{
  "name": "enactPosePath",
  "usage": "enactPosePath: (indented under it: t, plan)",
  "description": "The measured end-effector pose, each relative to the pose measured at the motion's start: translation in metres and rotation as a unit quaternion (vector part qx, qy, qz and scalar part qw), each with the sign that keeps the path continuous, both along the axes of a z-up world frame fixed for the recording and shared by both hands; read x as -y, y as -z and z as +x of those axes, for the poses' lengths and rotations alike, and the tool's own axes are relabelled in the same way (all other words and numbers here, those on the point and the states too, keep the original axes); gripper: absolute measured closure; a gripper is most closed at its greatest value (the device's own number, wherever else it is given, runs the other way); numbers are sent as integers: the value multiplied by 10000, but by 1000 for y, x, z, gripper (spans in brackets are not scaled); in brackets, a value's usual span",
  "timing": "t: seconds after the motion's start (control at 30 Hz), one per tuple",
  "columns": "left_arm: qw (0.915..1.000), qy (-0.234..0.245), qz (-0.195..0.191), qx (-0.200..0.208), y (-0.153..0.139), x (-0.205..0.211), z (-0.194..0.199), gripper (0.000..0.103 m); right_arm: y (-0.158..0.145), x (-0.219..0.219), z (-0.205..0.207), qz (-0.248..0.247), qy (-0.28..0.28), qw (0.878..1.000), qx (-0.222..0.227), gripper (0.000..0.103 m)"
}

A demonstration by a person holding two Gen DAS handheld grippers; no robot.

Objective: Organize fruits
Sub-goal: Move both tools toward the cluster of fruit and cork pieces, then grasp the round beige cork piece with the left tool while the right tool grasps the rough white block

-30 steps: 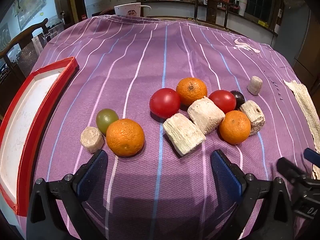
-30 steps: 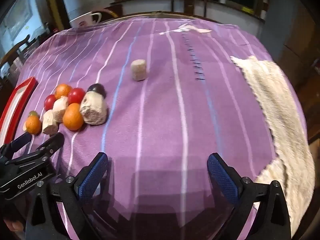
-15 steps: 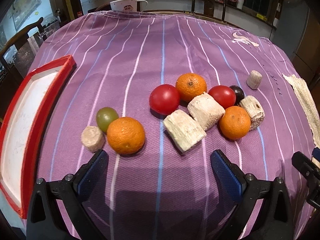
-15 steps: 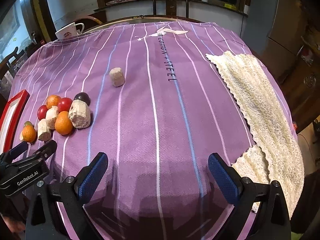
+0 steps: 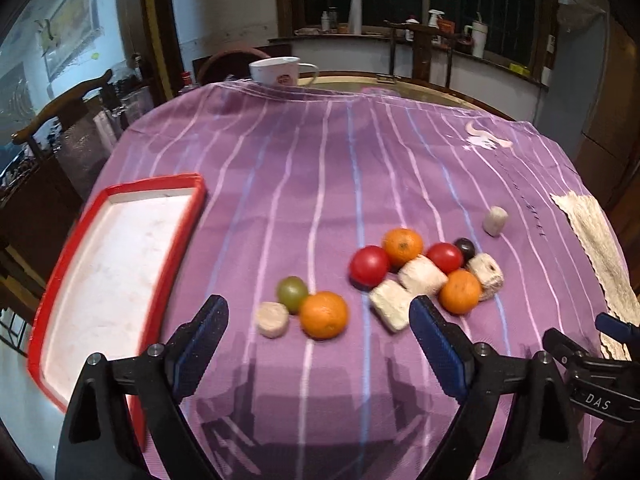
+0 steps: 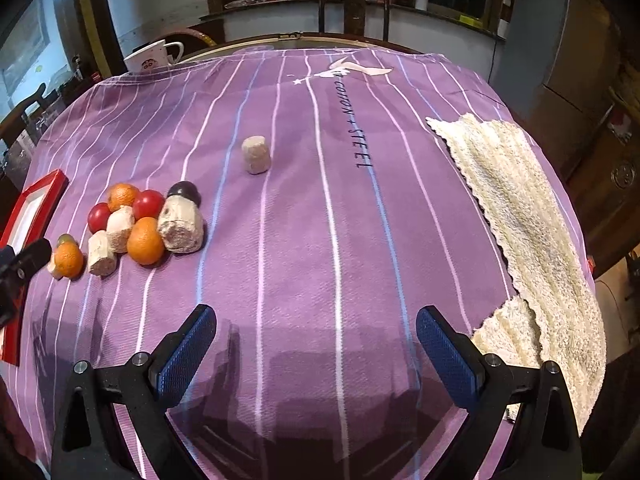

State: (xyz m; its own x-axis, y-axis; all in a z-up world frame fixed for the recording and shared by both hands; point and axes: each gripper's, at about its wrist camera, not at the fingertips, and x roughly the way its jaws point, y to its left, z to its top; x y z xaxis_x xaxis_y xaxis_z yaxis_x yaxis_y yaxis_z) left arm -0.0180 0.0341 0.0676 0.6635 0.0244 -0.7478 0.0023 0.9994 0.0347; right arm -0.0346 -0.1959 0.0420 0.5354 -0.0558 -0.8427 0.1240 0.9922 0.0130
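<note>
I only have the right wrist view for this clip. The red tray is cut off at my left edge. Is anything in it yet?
Observer: No. The left wrist view shows the red tray whole, and its white floor is bare.
Operator: Something pale hides behind the nearest orange. What is it?
Observer: A small pale chunk beside that nearest orange, with a green fruit just behind them.
Operator: Is the left gripper holding anything?
Observer: No. The left gripper is open, empty, short of the fruit.
</note>
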Motion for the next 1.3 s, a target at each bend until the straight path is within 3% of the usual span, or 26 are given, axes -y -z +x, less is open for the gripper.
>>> enactPosePath:
  t: [0.17,0.23,0.5,0.67,0.8,1.03,1.3]
  plan:
    - [9997,-133,60,-220,0,-15,7,11,0,-2,0,-22,-80,10000,-13,2]
    - [9995,-65,-79,-310,1,-18,7,11,-1,-3,0,-11,-86,10000,-6,2]
    - [9992,290,-228,-140,-10,-16,-3,8,-3,-8,0,91,-144,9999,20,4]
    - [9987,-48,-408,-292,-7,-49,-2,8,-5,-11,0,231,-107,9997,64,7]
    - [9970,-329,-511,-477,-2,-81,-4,8,-3,-19,2,374,-253,9990,6,18]
    - [9953,-75,-639,-721,7,-90,-8,29,-4,-38,6,354,-490,9982,22,23]
    - [9945,408,-476,-844,14,-69,-1,30,1,-42,10,401,-502,9979,-76,24]
